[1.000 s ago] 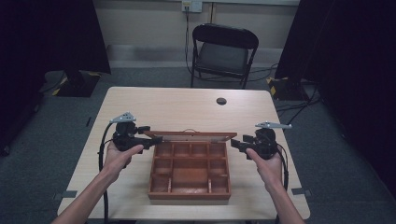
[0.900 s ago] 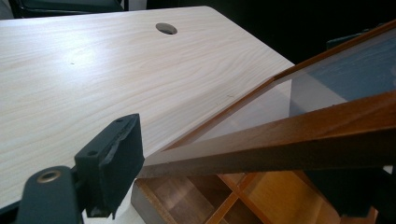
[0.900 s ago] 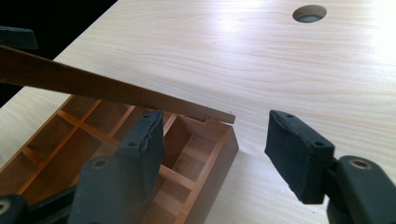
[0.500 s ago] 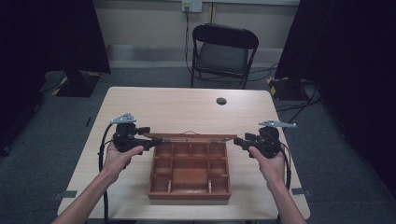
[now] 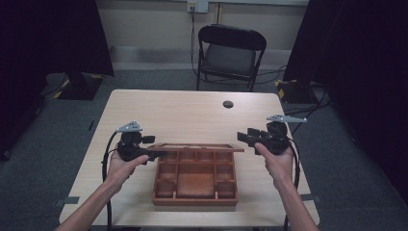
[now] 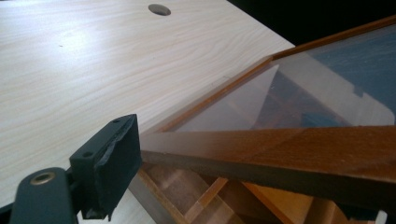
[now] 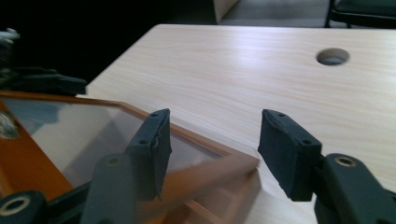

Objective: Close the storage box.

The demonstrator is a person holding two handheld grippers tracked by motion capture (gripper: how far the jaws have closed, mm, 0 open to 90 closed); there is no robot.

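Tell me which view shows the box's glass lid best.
Left gripper view: the lid is close up, with its wooden frame, its clear pane and the left tool's jaw against its front rail. The high view shows it edge-on above the box. The right gripper view shows one corner.

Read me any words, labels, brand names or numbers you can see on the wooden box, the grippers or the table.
None: no readable text on the wooden box, its glass lid, the left gripper, the right gripper or the table.
The small metal piece on the lid frame is too blurred to tell whether it bears any marking.
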